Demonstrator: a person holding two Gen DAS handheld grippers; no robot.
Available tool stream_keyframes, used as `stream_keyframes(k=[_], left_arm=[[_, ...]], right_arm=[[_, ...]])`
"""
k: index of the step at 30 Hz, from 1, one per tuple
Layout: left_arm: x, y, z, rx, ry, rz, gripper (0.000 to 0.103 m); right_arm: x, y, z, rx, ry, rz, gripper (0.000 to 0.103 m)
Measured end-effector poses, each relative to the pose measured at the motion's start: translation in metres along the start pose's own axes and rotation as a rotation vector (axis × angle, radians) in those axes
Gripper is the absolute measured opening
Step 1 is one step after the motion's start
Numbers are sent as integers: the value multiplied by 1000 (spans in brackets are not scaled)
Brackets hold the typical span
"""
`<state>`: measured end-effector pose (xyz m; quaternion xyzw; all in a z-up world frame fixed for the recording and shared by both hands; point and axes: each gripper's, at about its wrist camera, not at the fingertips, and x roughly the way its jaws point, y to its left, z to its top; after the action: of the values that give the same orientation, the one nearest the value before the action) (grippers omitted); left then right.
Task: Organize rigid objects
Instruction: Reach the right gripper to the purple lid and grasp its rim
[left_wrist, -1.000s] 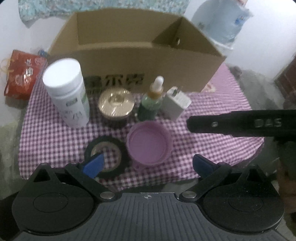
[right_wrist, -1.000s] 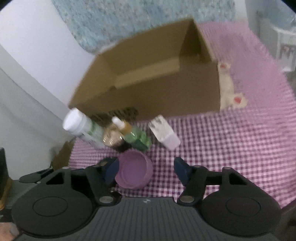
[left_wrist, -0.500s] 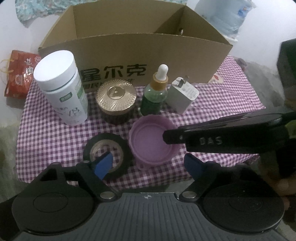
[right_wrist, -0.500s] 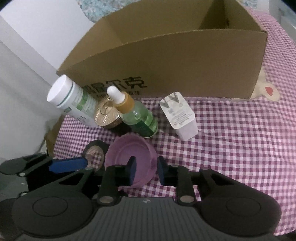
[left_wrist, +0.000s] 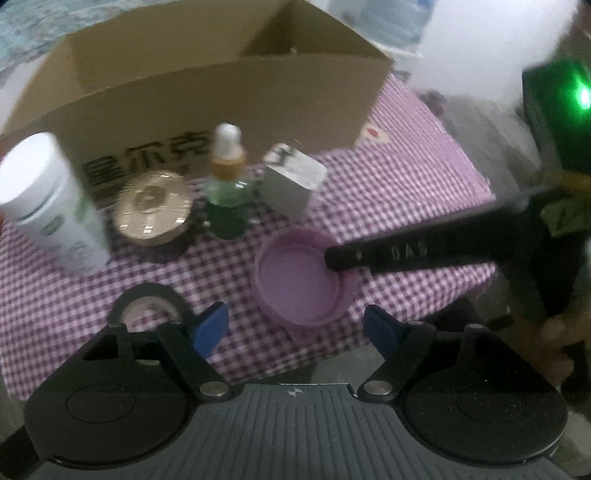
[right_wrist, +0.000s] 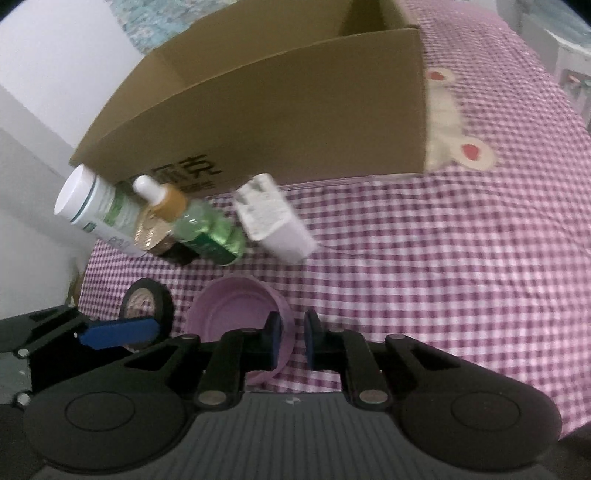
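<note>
Since 0.5 s ago the right gripper (right_wrist: 291, 341) has closed in on the purple lid (right_wrist: 236, 314): jaws now narrow, one finger inside the rim, one outside, wall pinched between them. Lid sits near the front edge of the checked cloth (right_wrist: 424, 266), open side up.

Left gripper (left_wrist: 295, 325) wide open, holding nothing, hanging over the front edge; lid lies between its fingertips but further back, no contact.

Count, one of each:
- white bottle (left_wrist: 48, 206), upright, left end of back row
- gold-lidded jar (left_wrist: 153, 208), just right of it
- green dropper bottle (left_wrist: 227, 188), next
- white charger (left_wrist: 291, 181), right end of row
- black tape roll (left_wrist: 149, 304), front left, partly behind the left finger
- cardboard box (right_wrist: 280, 103), open-topped, directly behind the row

Obstructions: in the left wrist view the right gripper's finger (left_wrist: 424, 253) crosses over the lid's right rim. Row stands between lid and box. Left wrist view is motion-blurred.
</note>
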<state>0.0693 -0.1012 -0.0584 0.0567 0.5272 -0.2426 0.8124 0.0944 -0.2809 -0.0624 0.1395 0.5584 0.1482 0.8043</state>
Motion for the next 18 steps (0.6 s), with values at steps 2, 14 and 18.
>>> stream_keyframes(k=[2, 14, 18], left_arm=[[8, -7, 2, 27, 17, -1, 81], [36, -20, 12, 61, 62, 48, 78], [40, -22, 17, 68, 57, 62, 74]], right_arm=[[-3, -5, -1, 12, -2, 7, 14], [0, -6, -2, -11, 7, 47, 16], [0, -6, -1, -28, -6, 49, 16]])
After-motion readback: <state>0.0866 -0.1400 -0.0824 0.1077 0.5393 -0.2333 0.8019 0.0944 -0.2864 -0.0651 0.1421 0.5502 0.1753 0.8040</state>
